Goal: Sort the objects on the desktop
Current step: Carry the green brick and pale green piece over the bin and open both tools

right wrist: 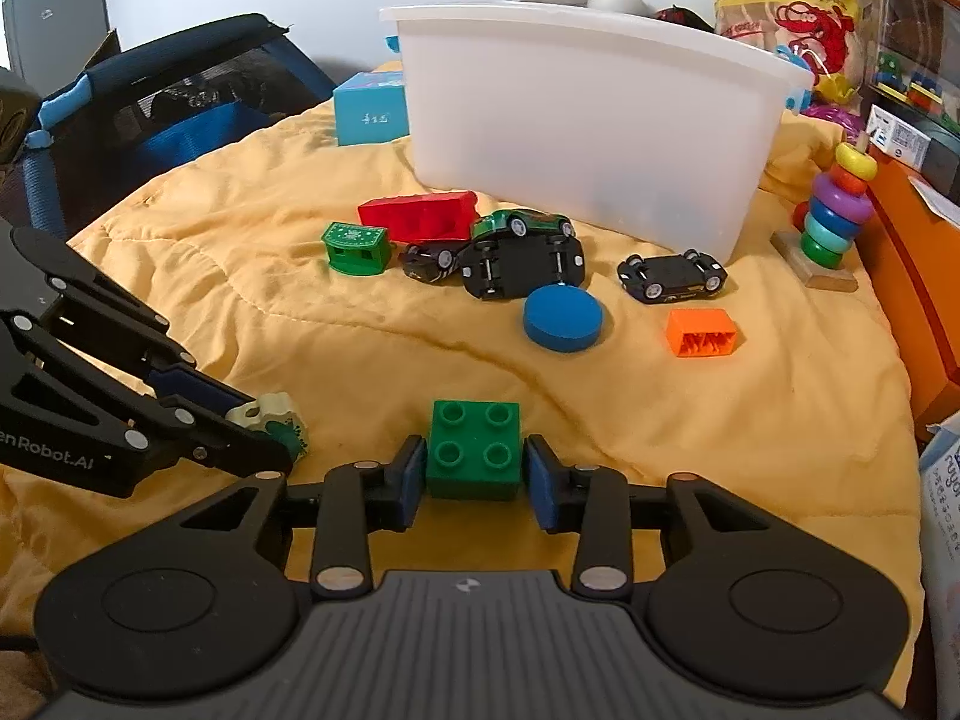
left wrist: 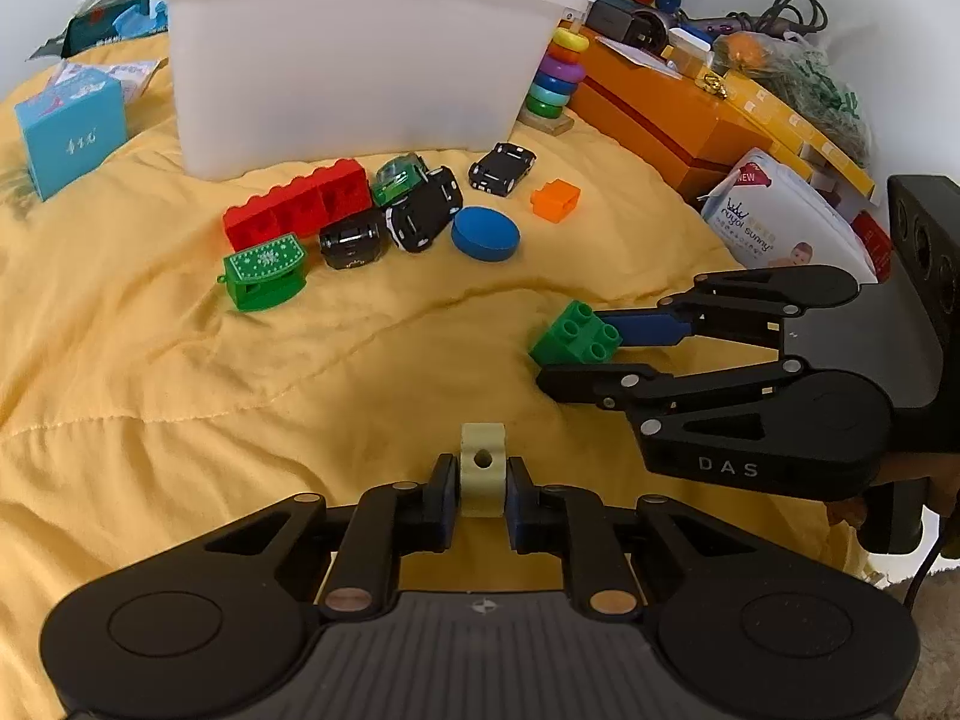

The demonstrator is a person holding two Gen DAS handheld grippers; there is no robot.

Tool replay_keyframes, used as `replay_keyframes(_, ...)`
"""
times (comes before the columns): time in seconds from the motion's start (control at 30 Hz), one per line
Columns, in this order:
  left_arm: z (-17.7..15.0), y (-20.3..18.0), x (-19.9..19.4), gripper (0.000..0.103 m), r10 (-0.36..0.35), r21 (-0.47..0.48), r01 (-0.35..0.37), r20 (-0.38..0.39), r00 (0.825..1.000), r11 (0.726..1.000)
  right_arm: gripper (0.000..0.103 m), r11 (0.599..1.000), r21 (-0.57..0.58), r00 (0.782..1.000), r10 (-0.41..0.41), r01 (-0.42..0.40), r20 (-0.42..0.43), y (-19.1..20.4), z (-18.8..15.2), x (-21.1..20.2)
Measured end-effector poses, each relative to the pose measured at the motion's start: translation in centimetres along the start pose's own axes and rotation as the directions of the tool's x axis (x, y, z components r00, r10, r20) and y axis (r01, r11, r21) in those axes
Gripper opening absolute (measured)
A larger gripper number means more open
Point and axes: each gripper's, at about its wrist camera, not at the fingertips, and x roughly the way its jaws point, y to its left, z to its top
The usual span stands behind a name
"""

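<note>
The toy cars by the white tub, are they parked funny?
Yes. Two black cars lie upside down, wheels up, and the green car is perched on top of the bigger one, against the red block. A third black car lies tipped beside them.

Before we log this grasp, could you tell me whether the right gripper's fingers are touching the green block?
Apart. In the right wrist view, yellow cloth shows between the green block and each of the right gripper pads.
</note>
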Motion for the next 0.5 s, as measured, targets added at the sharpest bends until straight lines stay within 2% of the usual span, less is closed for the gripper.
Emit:
replay_keyframes(0.13,0.9,-0.3,-1.4,0.017,-0.001,0.019,0.000,0.047,0.999,1.000,0.034,1.000,-0.004,0.999,0.012,-0.012,0.035,-0.1,0.9,-1.2)
replay_keyframes(0.23,2.9,-0.3,-3.8,0.017,-0.001,0.025,-0.002,0.128,0.992,1.000,0.034,1.000,-0.012,0.996,-0.007,0.008,0.092,-0.5,2.5,-2.6)
replay_keyframes(0.37,6.3,-0.3,-6.6,0.017,0.018,0.047,-0.031,0.252,0.968,0.998,0.034,0.999,-0.017,0.979,-0.047,0.051,0.198,-1.2,5.4,-4.8)
replay_keyframes(0.5,9.8,-0.1,-7.8,0.017,0.041,0.081,-0.072,0.333,0.942,0.994,0.034,0.996,-0.027,0.958,-0.076,0.087,0.277,-2.3,8.4,-5.5)
